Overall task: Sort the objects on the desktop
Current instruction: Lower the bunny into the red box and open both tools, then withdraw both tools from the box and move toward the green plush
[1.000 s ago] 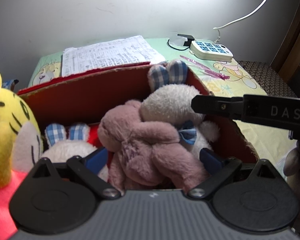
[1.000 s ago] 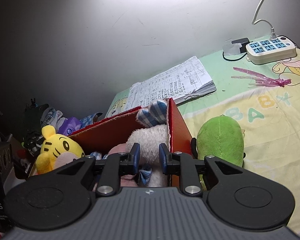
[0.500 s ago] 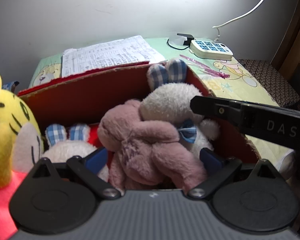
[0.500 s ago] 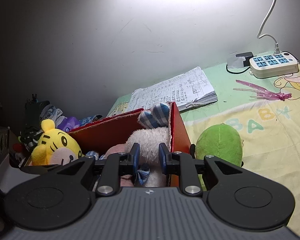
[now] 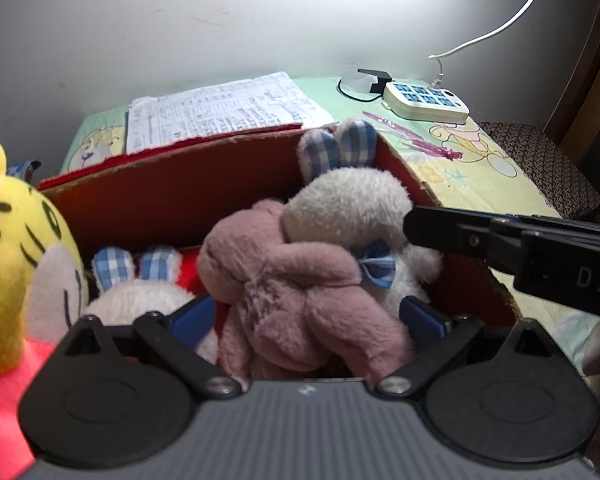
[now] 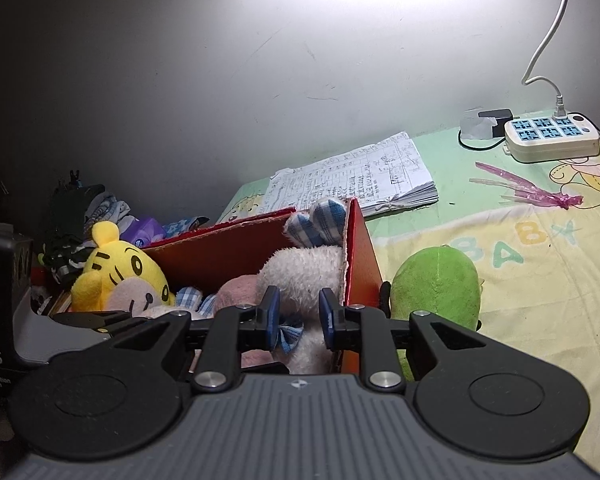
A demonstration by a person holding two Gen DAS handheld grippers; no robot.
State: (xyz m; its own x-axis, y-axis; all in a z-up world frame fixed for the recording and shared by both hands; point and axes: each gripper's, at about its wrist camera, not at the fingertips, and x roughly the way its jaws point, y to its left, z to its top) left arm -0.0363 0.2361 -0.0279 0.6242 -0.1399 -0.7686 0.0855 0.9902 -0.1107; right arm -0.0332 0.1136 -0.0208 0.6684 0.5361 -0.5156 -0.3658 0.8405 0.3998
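1. Left gripper (image 5: 306, 320): black linkage arms, blue finger pads (image 5: 422, 316), silver screws, ribbed grey housing.
2. Right gripper (image 6: 298, 322): identical build; white "DAS" lettering on its black side.

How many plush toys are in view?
5: pink plush bunny and two white plush rabbits inside the red cardboard box; yellow plush tiger at its left; green plush toy outside right. More may be buried.

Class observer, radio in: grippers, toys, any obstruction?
Left gripper open around the pink plush in the red box. Right gripper open, empty. Green plush outside, touching the box. No obstruction seen.
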